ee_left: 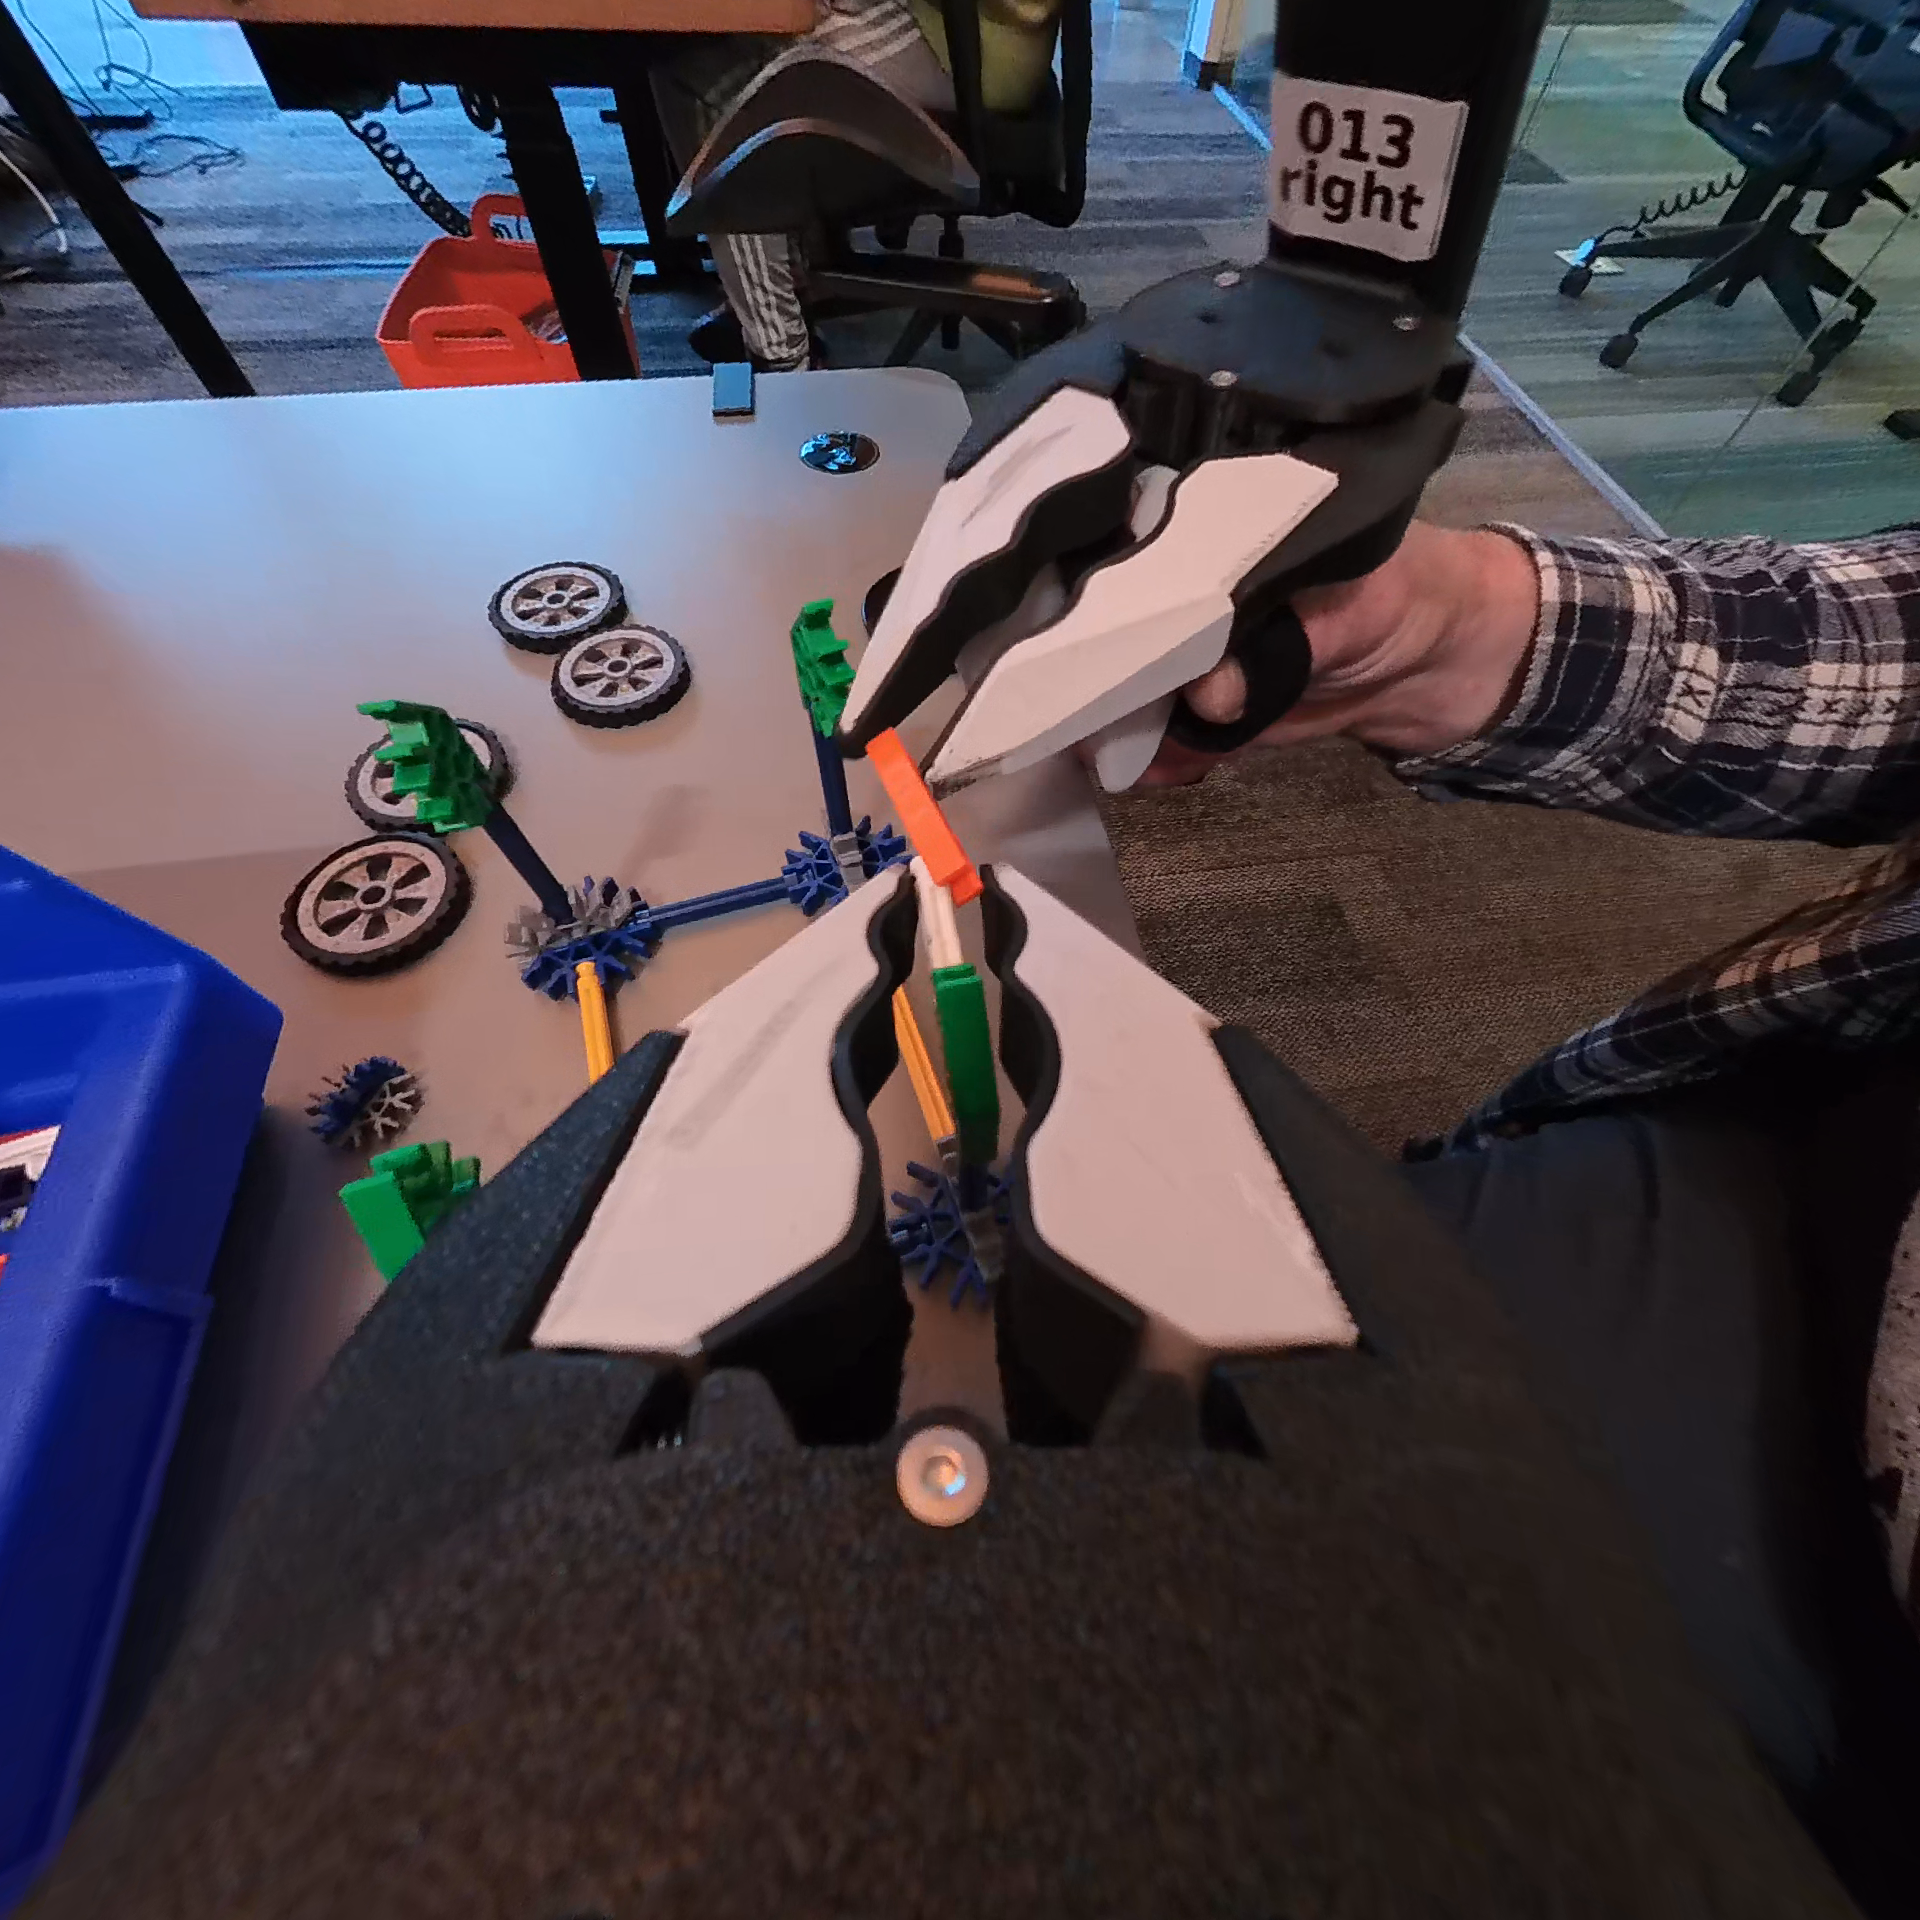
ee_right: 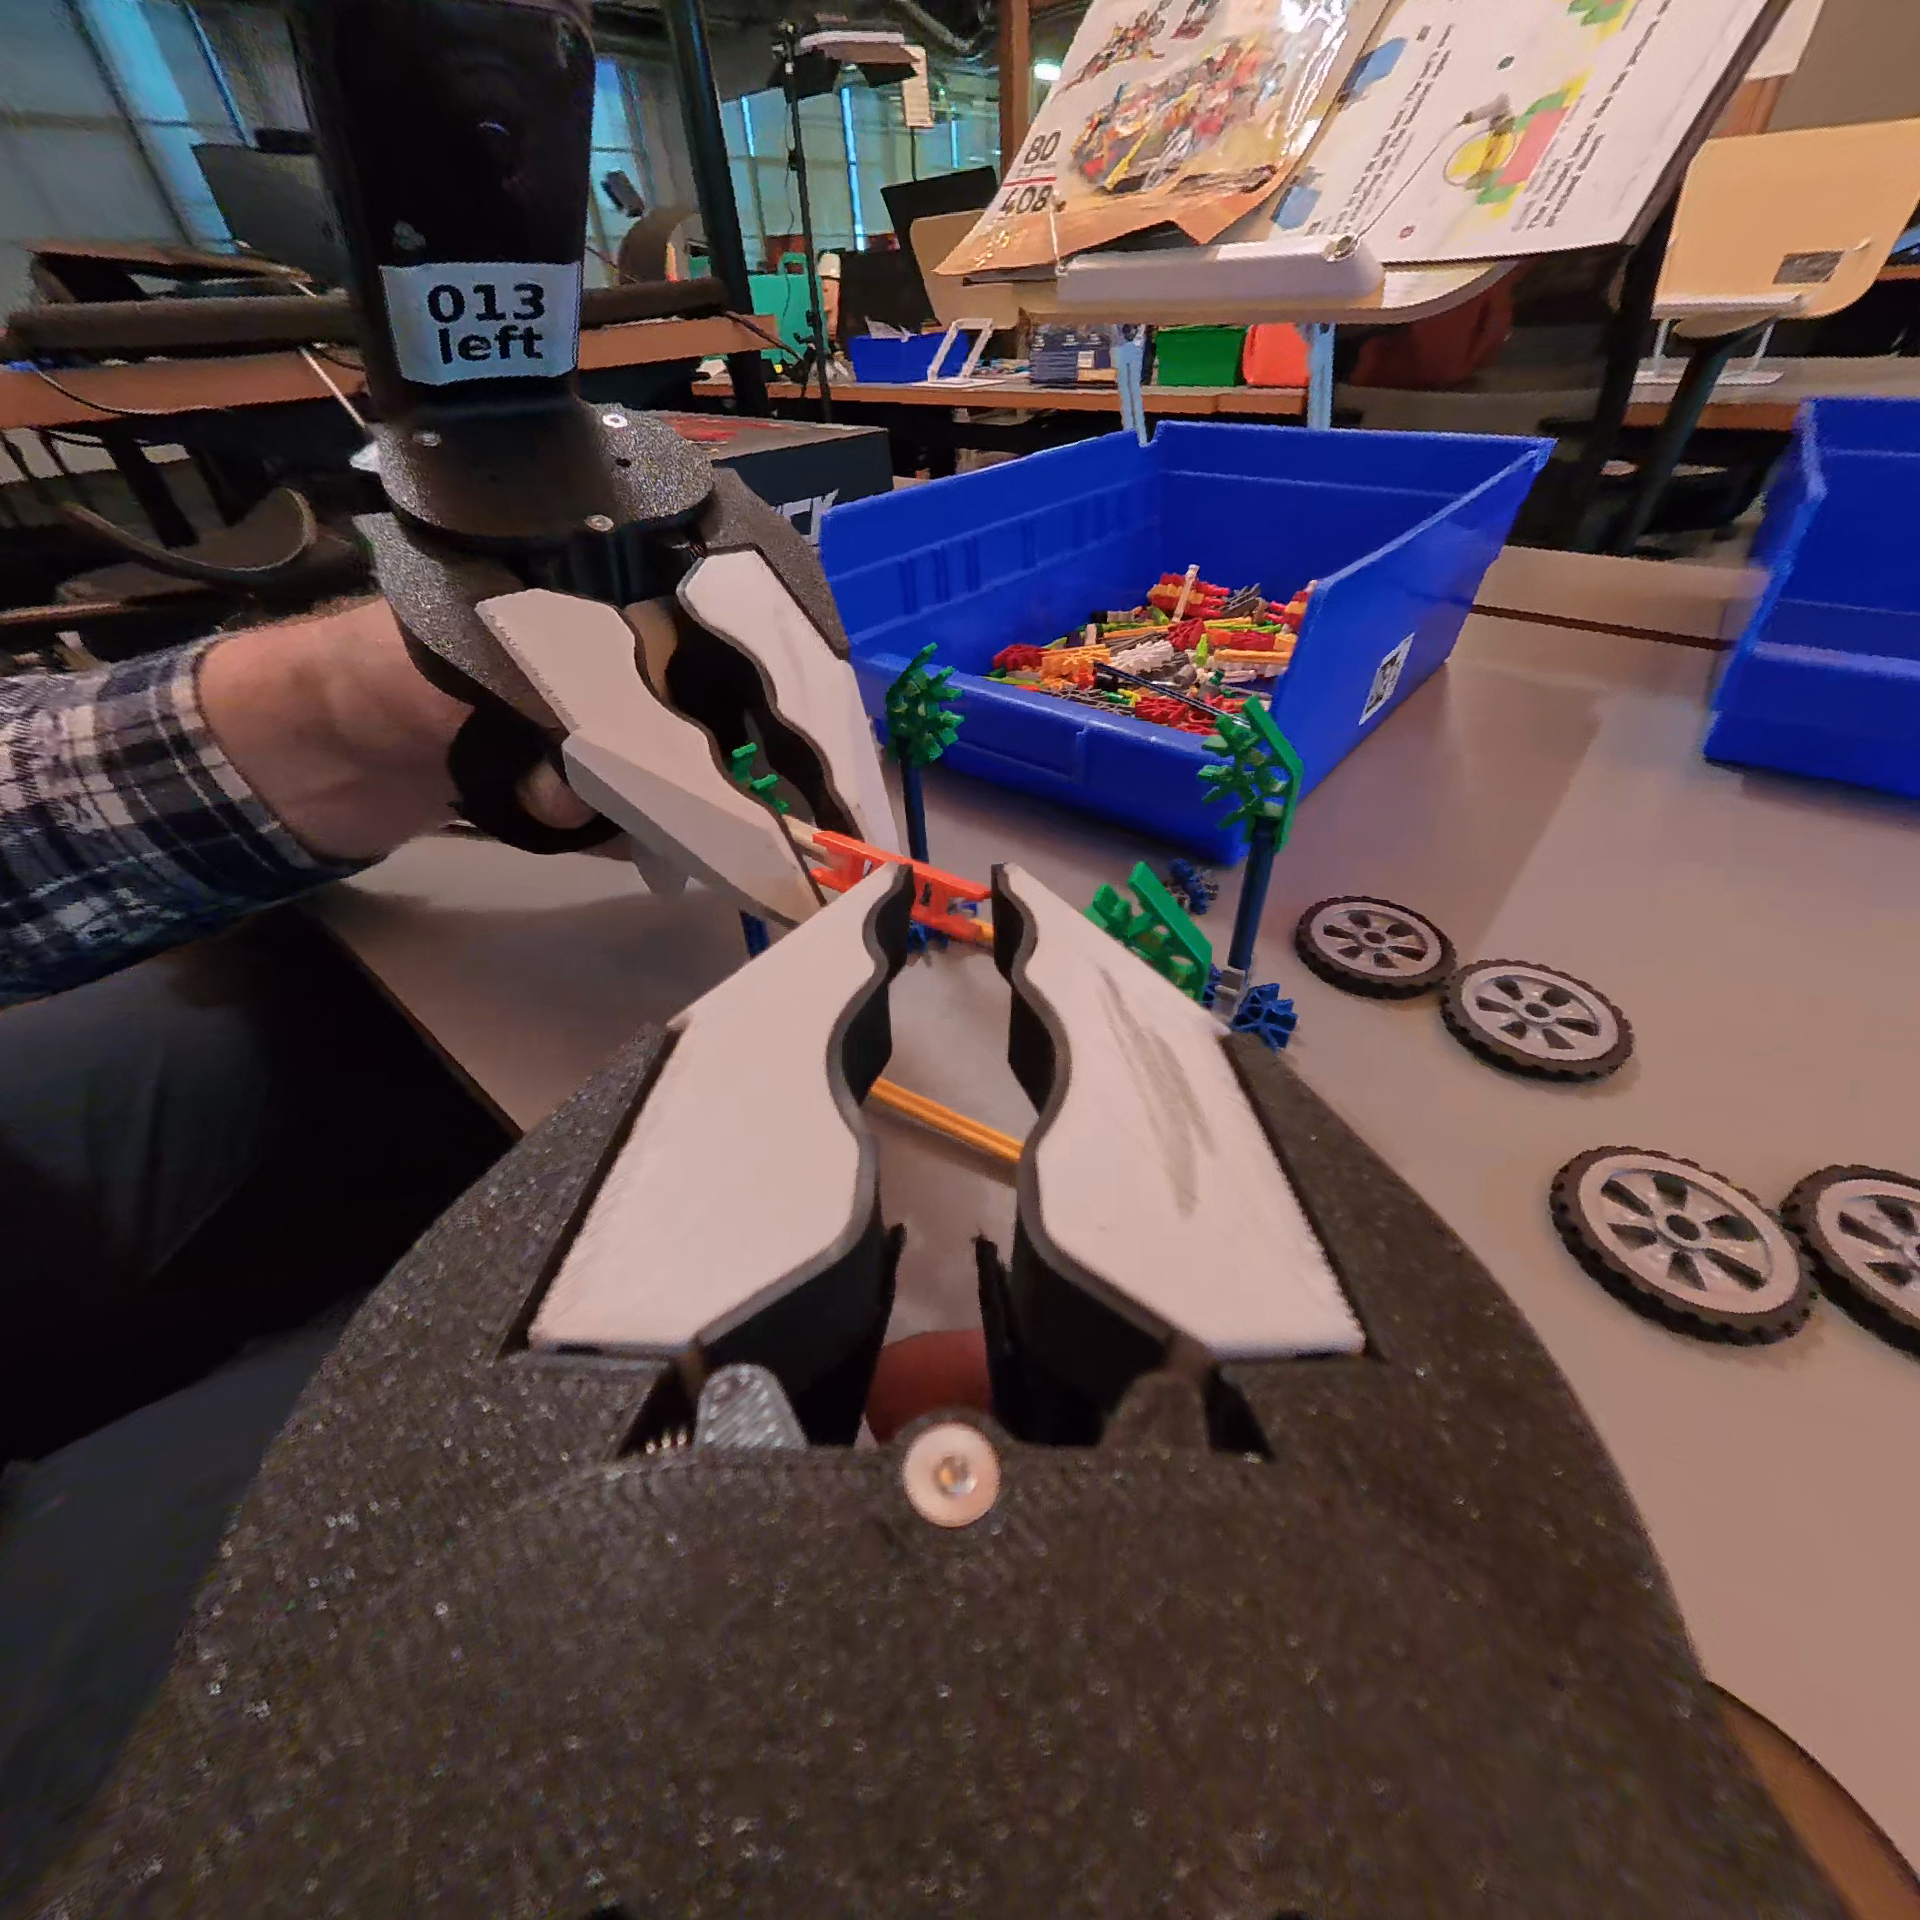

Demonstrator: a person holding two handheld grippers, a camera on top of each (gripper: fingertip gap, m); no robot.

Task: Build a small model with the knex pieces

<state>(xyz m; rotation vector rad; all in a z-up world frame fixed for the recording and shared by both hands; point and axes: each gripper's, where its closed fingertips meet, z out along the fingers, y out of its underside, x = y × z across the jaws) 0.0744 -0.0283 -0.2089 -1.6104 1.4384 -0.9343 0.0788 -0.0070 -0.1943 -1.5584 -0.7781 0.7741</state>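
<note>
My left gripper [ee_left: 951,883] is shut on a white rod [ee_left: 938,920] that carries a green connector [ee_left: 966,1039]. An orange connector [ee_left: 925,821] sits on the rod's far end. My right gripper [ee_left: 894,764] is shut on that orange connector [ee_right: 940,891], tip to tip with the left gripper [ee_right: 842,878]. Both hover just above a toy frame of blue snowflake connectors [ee_left: 831,862], blue rods and yellow rods [ee_right: 945,1122], with green connectors [ee_right: 1252,774] on upright blue rods. The frame lies on the grey table [ee_left: 312,499] near its right edge.
Several black-and-grey wheels [ee_left: 556,608] [ee_right: 1678,1242] lie loose on the table. A blue bin [ee_right: 1039,551] of mixed parts stands behind the frame, also at the left [ee_left: 104,1091]. A second blue bin [ee_right: 1829,623] is far right. Instruction sheets on a stand [ee_right: 1351,125] rise behind. Left and right tips are no more than a few centimetres apart.
</note>
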